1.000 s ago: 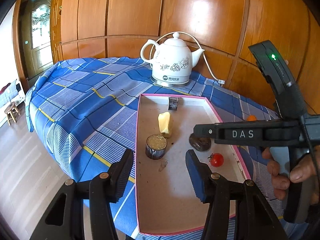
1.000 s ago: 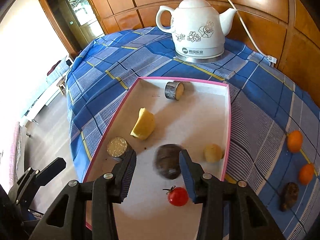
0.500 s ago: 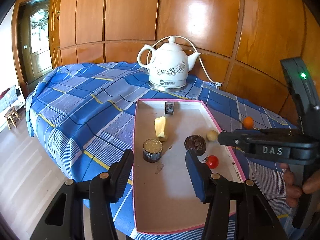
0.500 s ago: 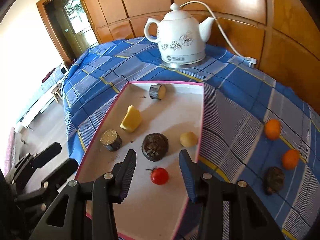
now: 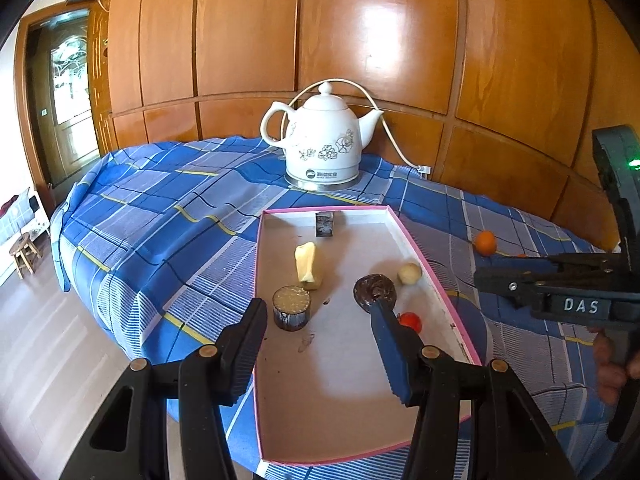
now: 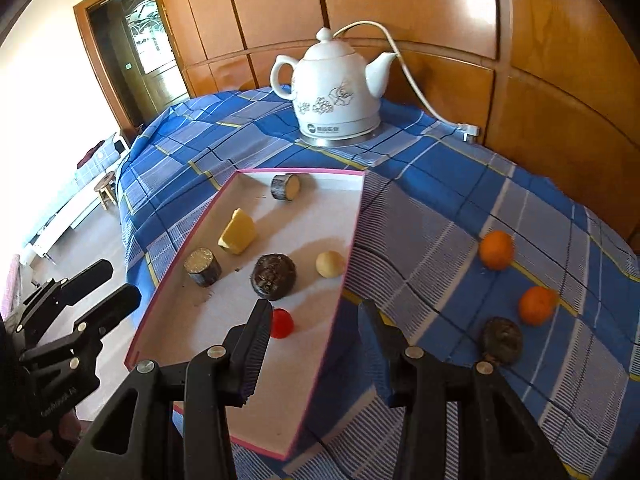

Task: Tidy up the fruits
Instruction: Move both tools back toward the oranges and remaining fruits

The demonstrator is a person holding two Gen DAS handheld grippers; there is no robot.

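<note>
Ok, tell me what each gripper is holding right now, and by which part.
Nothing is held. The left gripper and right gripper both have open jaws, empty, above the tray.

- The tablecloth (image 6: 440, 208) is blue plaid, with pale striped squares, thin yellow lines and dark lines.
- The tray (image 6: 362, 208) has a pink rim and a whitish floor.
- The kettle (image 6: 338, 84) is white with a grey flower print.
- Two oranges (image 6: 496, 250) (image 6: 538, 306) are bright orange; a dark brown fruit (image 6: 502, 338) lies beside them.
- In the tray: a red cherry tomato (image 6: 282, 322), a yellow wedge (image 6: 238, 232) and a pale yellow ball (image 6: 330, 264).
- The wall panels (image 5: 360, 40) are glossy orange-brown wood.
- Both grippers (image 5: 320, 344) (image 6: 316, 348) are black.
</note>
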